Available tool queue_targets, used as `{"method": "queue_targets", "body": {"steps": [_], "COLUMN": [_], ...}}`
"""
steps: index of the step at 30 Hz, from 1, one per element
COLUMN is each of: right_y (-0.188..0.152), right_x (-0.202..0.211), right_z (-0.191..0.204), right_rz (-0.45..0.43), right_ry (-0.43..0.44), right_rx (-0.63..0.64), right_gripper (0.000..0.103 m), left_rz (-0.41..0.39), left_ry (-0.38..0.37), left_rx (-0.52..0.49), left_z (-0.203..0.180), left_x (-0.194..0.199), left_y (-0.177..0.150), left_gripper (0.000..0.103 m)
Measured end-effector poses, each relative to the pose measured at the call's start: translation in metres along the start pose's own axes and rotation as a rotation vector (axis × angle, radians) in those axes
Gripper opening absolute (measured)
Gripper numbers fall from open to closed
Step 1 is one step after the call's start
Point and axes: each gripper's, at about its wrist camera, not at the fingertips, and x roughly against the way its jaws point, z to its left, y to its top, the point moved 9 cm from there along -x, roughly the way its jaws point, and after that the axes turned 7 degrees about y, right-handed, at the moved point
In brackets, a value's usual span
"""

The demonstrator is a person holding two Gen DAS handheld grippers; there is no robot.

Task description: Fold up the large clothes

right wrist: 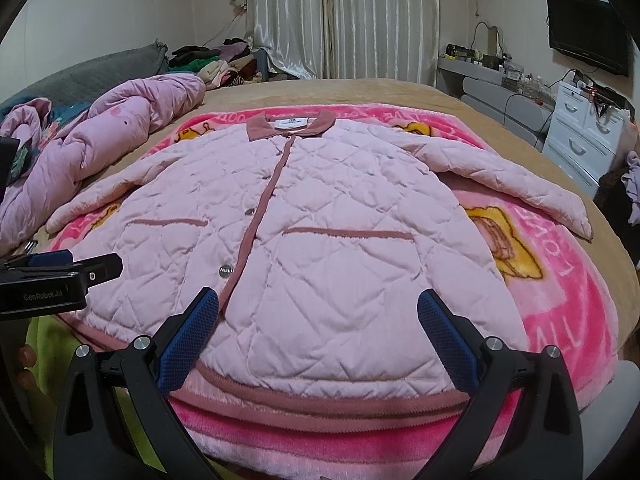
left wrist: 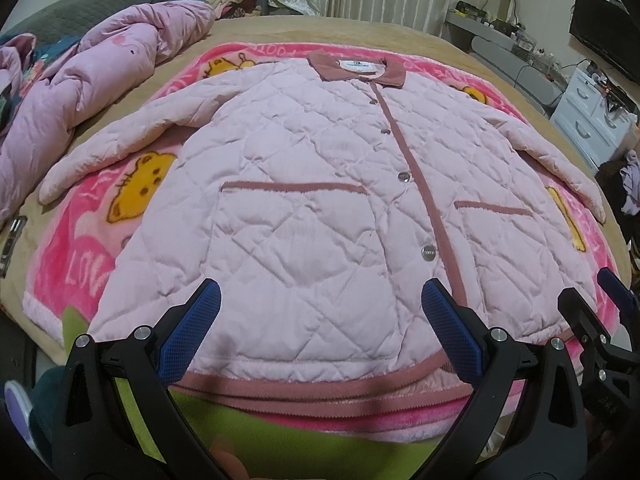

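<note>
A pink quilted jacket [left wrist: 312,200] lies flat and face up on a bright pink cartoon blanket [left wrist: 80,248], buttoned down the front, collar [left wrist: 356,65] at the far end and hem nearest the grippers. Both sleeves are spread out to the sides.

The left gripper [left wrist: 320,320] hovers at the hem with its jaws spread wide, the blue pads on either side of the jacket's lower panel and holding nothing. The right gripper [right wrist: 318,320] is likewise wide open and empty, poised over the hem just right of the button placket [right wrist: 256,216]. Each gripper shows at the edge of the other's view (the left one appears at the left margin of the right wrist view, with its printed label readable).

Ahead and to the left of both grippers, a crumpled pink duvet [left wrist: 92,76] is heaped on the tan bedspread [left wrist: 360,28], close to the jacket's left sleeve [left wrist: 120,136] but not overlapping it. Farther beyond it sits a pile of clothes [right wrist: 216,60] by the curtains [right wrist: 340,16]. Off to the right stand a white drawer unit [right wrist: 580,136], a cluttered shelf [right wrist: 492,68] and a wall-mounted television [right wrist: 584,36]. A green cloth [left wrist: 260,428] lies under the blanket's near edge.
</note>
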Motion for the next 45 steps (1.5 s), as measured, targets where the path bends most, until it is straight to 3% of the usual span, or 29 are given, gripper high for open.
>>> {"method": "queue_targets", "body": {"steps": [24,45], "right_y": [0.075,0.154], "right_x": [-0.062,-0.134], "right_z": [-0.025,-0.099], "right_rz": [0.006,0.004], "right_ry": [0.029,-0.018], "right_rx": [-0.06,-0.19], "right_gripper": [0.099,0.099], "left_rz": [0.021,0.031], "left_ry": [-0.01,0.021], "left_rx": [-0.009,-0.021], "left_z": [-0.001,-0.022], "left_x": [-0.031,-0.083], "left_y": [0.072,0.162], "left_gripper": [0.094,0.094]}}
